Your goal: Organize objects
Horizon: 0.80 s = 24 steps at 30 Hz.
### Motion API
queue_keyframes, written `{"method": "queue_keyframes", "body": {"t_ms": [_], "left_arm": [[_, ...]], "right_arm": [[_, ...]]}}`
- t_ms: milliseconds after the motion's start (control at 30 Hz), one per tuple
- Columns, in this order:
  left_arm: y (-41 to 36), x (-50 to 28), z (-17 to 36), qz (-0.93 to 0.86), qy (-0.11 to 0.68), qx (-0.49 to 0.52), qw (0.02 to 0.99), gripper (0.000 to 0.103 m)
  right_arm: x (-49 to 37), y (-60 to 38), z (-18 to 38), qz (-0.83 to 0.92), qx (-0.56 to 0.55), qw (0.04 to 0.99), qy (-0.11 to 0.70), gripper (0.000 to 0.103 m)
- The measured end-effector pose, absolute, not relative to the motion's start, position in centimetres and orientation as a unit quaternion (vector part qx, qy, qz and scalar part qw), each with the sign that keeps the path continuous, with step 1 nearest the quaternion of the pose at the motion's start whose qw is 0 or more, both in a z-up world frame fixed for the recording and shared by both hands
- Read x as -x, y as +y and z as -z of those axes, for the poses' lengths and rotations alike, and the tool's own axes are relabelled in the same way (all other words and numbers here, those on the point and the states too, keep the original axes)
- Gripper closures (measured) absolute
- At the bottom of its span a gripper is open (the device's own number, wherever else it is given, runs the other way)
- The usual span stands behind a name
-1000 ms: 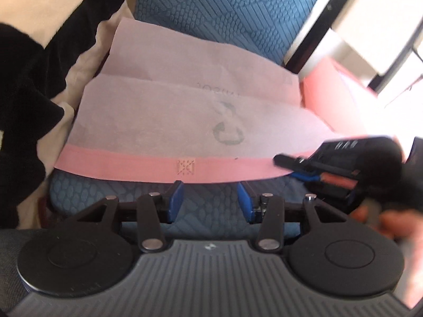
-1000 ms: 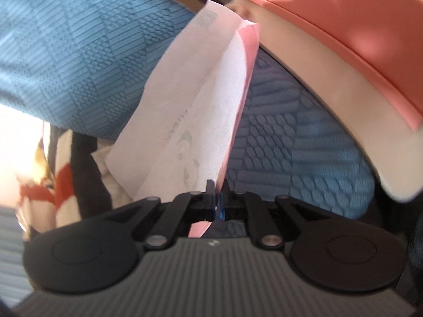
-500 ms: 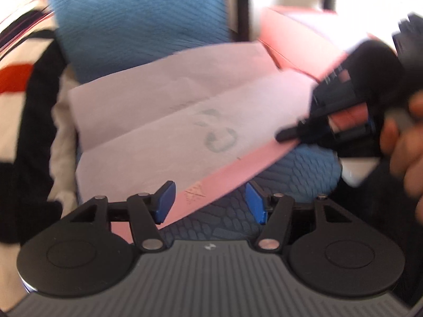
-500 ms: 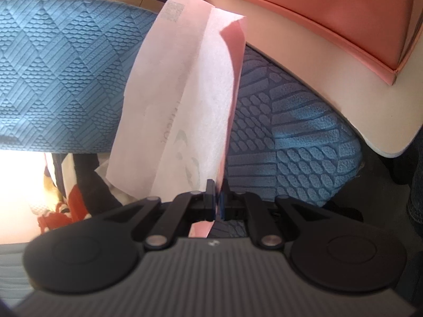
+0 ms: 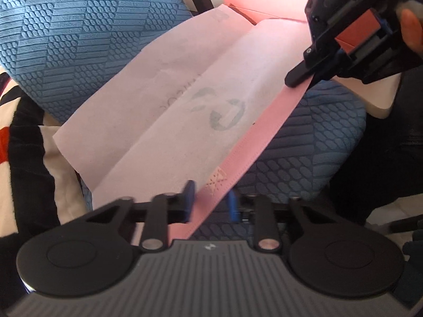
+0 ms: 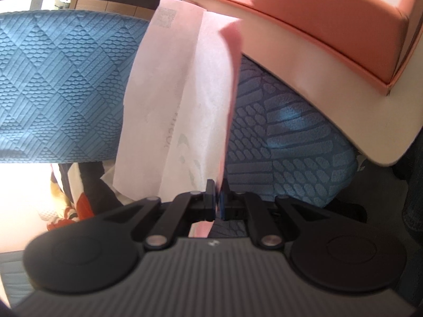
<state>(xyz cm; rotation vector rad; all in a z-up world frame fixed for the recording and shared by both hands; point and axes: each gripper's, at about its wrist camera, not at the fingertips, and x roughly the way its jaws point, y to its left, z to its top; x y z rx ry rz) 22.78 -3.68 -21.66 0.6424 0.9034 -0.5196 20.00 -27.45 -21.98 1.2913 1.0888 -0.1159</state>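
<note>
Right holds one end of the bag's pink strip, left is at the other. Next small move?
Probably finish closing the left gripper: the pink strip already lies between its closing jaws, and the right gripper is shut on the far end of the bag.

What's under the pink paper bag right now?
Under the paper bag, the blue textured seat cushion shows past the pink edge, and patterned fabric at the far side. Whatever lies directly beneath the bag is covered.

Paper bag (image 5: 185,100) lies flat over the chair seat (image 5: 312,142), its far end against the backrest (image 5: 79,34). Left gripper (image 5: 210,203) at the bag's near end, jaws closing with its edge strip between them. Right gripper (image 5: 298,78) pinches the strip's far end. Box (image 6: 304,8) on the bench (image 6: 343,111), right of the seat. Blanket (image 5: 26,158) left of the seat.
</note>
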Motion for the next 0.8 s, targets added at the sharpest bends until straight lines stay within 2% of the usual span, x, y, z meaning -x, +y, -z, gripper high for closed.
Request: {"method": "queue_keyframes", "body": {"t_ms": [33,167,267,333,400,667,800], "left_arm": [[-3.5,-22.9,21.5,0.249,0.423,-0.300,0.818,0.090],[-2.8,-24.4,21.2,0.273,0.444,-0.272,0.809,0.093],[-2.3,-25.6,21.0,0.288,0.465,-0.249,0.799,0.093],[-2.1,-26.5,20.8,0.294,0.481,-0.235,0.792,0.093],[-1.9,-27.6,20.8,0.300,0.498,-0.217,0.784,0.093],[-0.9,-30.0,21.3,0.321,0.577,-0.107,0.743,0.093],[0.3,-31.4,21.7,0.318,0.605,-0.045,0.729,0.093]], "right_arm": [[-20.0,-27.5,22.1,0.051,-0.570,0.664,0.481,0.095],[-20.1,-27.8,22.1,0.046,-0.554,0.672,0.489,0.094],[-20.0,-27.6,21.4,0.031,-0.529,0.689,0.494,0.087],[-19.7,-27.5,20.6,0.028,-0.501,0.711,0.493,0.066],[-19.5,-27.3,19.7,0.023,-0.469,0.733,0.493,0.062],[-19.6,-23.4,15.8,-0.038,-0.290,0.841,0.456,0.062],[-20.3,-21.8,15.9,-0.048,-0.227,0.864,0.447,0.075]]}}
